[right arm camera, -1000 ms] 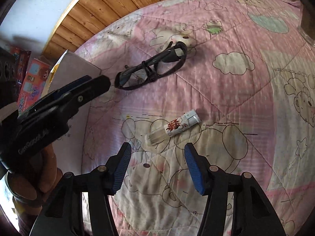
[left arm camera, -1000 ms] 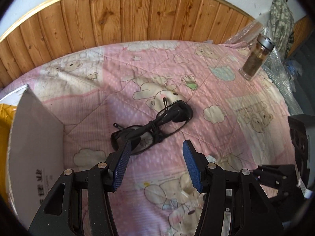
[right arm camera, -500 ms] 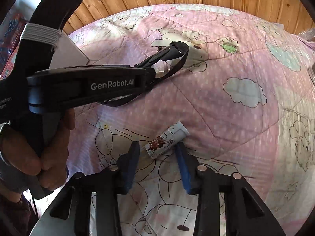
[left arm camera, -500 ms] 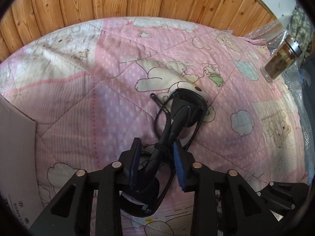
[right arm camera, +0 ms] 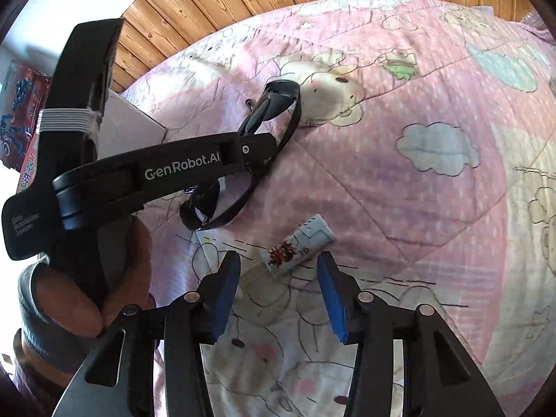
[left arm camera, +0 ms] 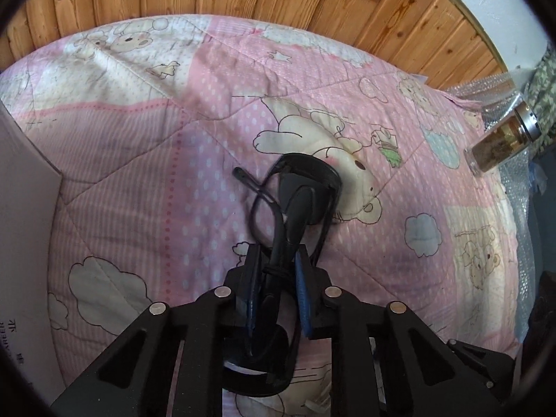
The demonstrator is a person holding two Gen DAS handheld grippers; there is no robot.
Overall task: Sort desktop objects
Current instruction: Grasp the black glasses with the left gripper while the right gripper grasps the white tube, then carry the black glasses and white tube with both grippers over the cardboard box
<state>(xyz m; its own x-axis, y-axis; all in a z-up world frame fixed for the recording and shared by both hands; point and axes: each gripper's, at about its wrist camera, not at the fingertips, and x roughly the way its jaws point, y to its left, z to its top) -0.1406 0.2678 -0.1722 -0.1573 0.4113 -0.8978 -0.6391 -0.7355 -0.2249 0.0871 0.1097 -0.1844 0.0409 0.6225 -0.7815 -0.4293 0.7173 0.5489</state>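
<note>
A second ago the left gripper (left arm camera: pixel 276 285) hung above the black glasses (left arm camera: pixel 295 201) with its jaws wide; it has since dropped onto them and its jaws have just been closing, so that the blue pads (left arm camera: pixel 301 292) now pinch the folded frame at its middle. One lens sticks out ahead of the jaws over the pink quilt (left arm camera: pixel 139 180); the other lies back behind them, under the gripper's body.

The right gripper (right arm camera: pixel 278 288) has barely shifted. Its jaws narrowed around the small tube (right arm camera: pixel 299 246) and have just been opening again — they now stand fairly wide, the tube lying crosswise just ahead of the fingertips, touching neither pad.

Only the right wrist view shows the hand (right arm camera: pixel 87 299) gripping the left tool's handle, the tube, and the glasses seen from the side, clamped. Only the left wrist view shows a glass jar (left arm camera: pixel 500 142) far right of its jaws, and a white box (left arm camera: pixel 24 243) to their left.
</note>
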